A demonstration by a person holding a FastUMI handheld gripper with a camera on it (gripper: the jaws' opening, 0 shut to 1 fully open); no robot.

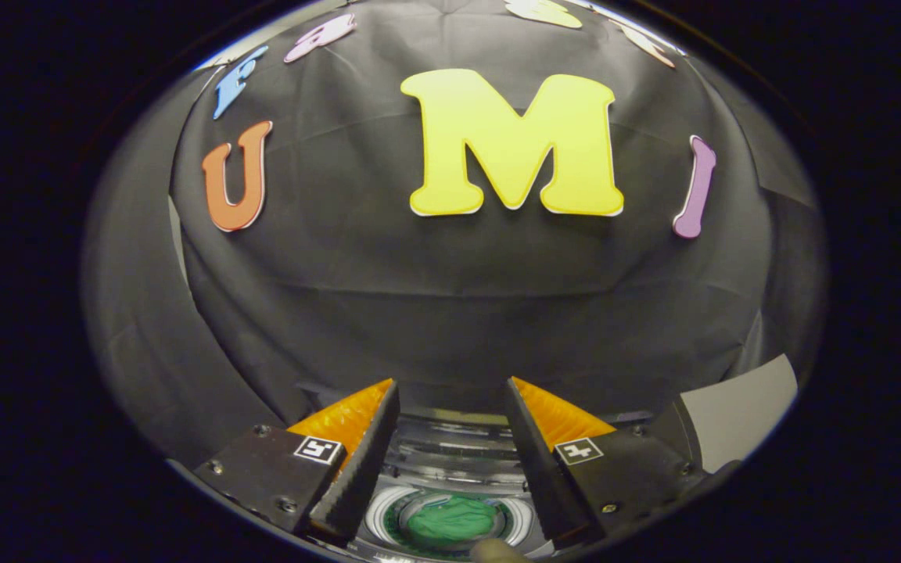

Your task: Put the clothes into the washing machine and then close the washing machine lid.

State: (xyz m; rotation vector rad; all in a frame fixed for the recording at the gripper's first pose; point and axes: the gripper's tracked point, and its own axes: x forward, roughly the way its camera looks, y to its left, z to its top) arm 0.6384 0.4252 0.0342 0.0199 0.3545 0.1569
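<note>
Black cloth forms the booth's wall [450,297] and hangs in soft folds beyond the gripper, taking up most of what lies ahead. Off to the right, near the right finger, a flat pale grey panel [740,410] stands tilted with a dark edge along its left side; whether it is the washing machine lid cannot be told.

Down below, between the fingers, sits the top of the washing machine [450,461], grey and dark with ribbed ledges stepping down toward a round opening [450,520]. A pale ring borders that opening, and inside it lies a bundle of green clothes [450,520], crumpled and creased, resting in the drum. Nothing lies over the opening. Just below the green bundle a small tan rounded shape [497,551] shows, too cut off to identify.

The gripper [450,391] hovers above the machine with its fingers [357,461] spread well apart and nothing held between them. Each finger has an orange back, a black ridged inner face and a black base block bearing a small square black-and-white marker. The clothes lie lower than the fingertips, seen through the gap between the two fingers and apart from both.
</note>
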